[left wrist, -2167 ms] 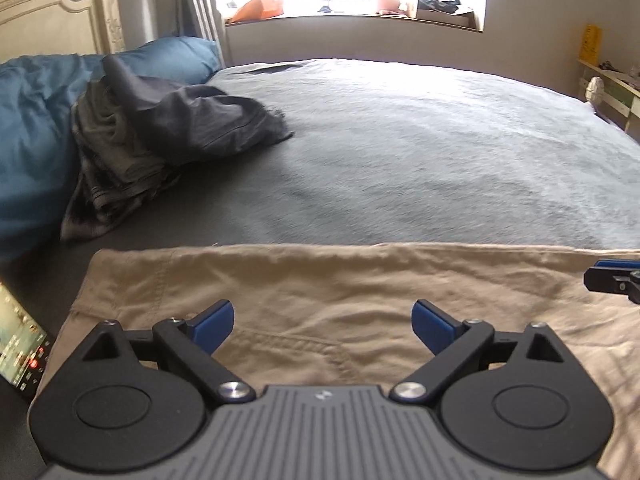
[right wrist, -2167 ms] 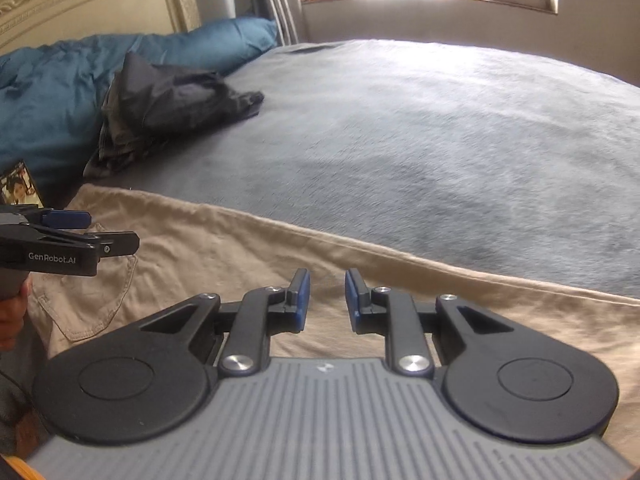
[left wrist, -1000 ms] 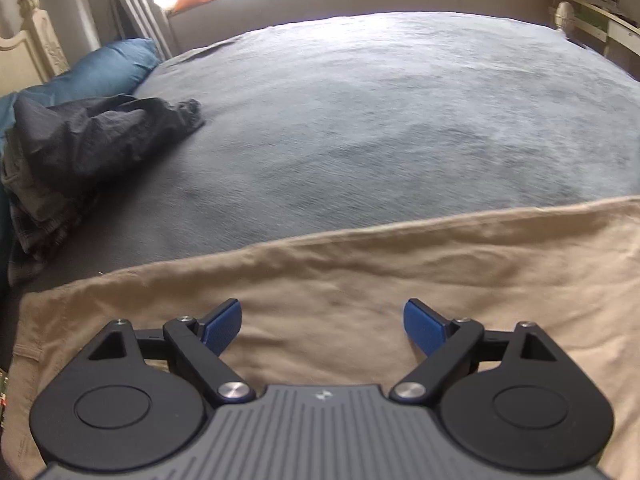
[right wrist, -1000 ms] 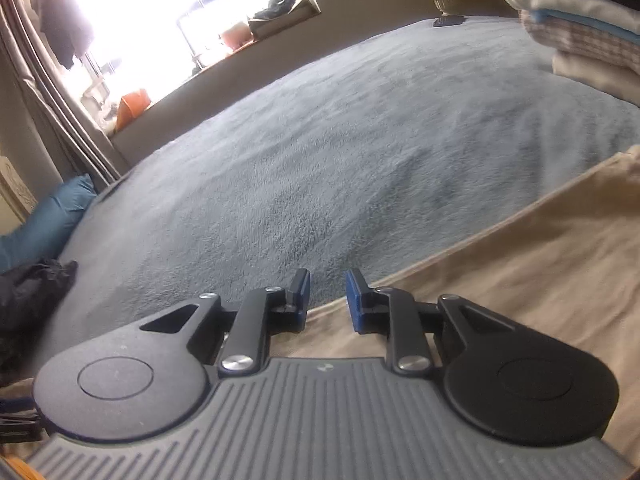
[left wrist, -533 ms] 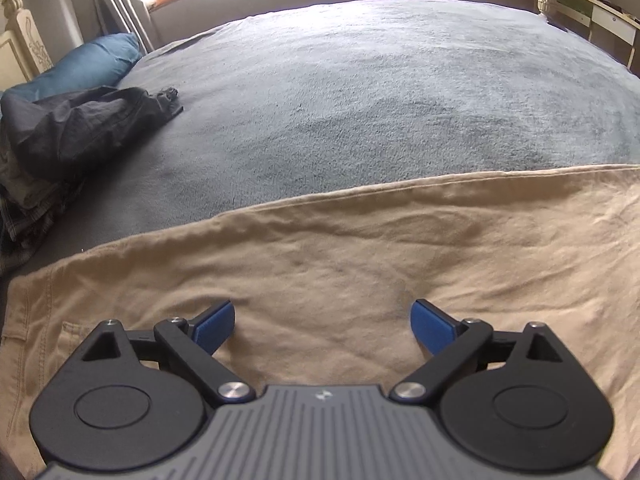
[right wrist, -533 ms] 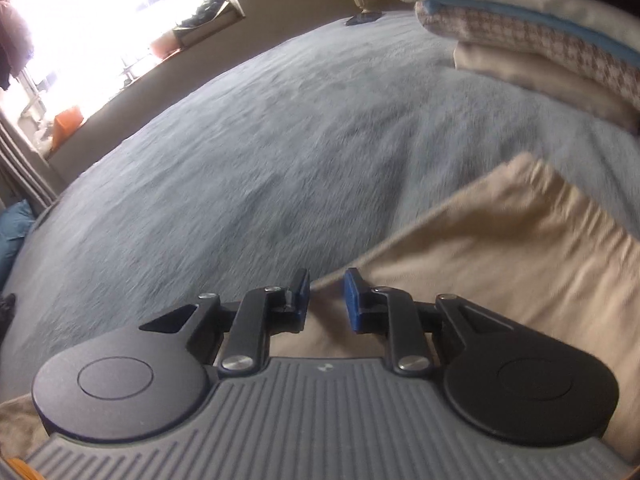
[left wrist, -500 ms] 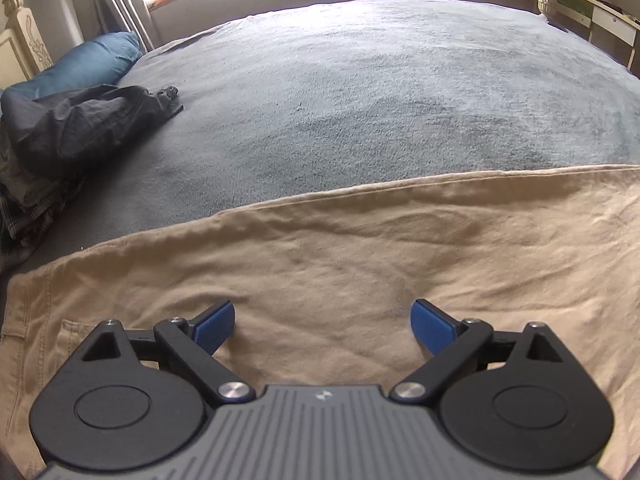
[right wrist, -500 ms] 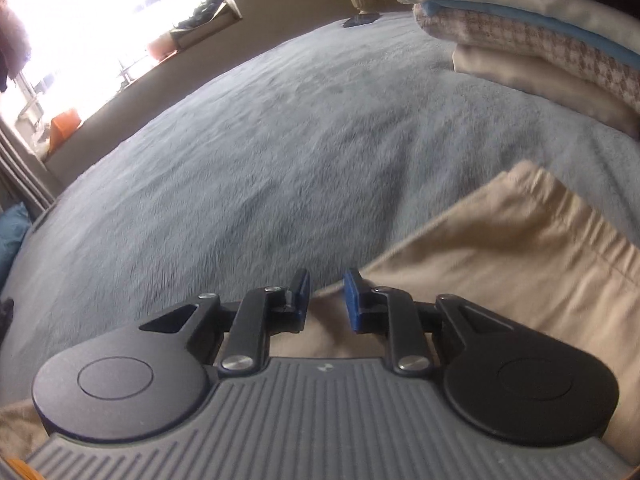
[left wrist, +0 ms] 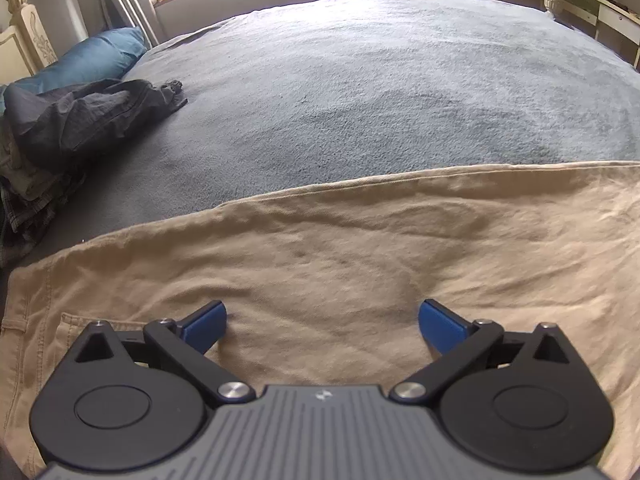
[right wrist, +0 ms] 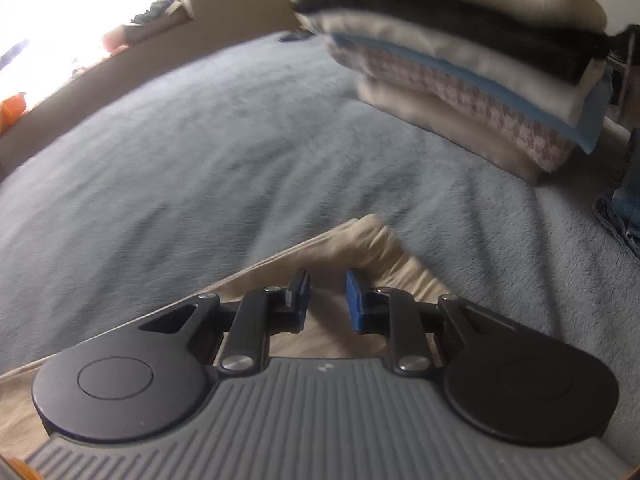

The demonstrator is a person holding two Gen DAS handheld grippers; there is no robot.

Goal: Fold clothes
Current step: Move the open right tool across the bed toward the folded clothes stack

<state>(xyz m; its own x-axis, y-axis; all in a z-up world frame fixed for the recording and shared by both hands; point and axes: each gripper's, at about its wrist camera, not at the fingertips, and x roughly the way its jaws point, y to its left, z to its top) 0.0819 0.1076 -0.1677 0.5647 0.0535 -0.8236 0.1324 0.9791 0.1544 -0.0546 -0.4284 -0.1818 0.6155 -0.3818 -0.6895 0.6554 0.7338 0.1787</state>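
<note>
Left gripper (left wrist: 322, 316) gapes wide over flat tan pants (left wrist: 360, 248), right gripper (right wrist: 327, 296) sits half-open, empty, at their cuff (right wrist: 372, 236); next comes pinching it.

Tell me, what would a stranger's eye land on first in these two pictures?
Probably the tan trousers spread flat across the near side of the grey bed, with the left hand-held gripper wide open over them. Next, the tall stack of folded clothes at the right, beyond the right hand-held gripper near the trouser hem, and the dark crumpled pile at far left.
</note>
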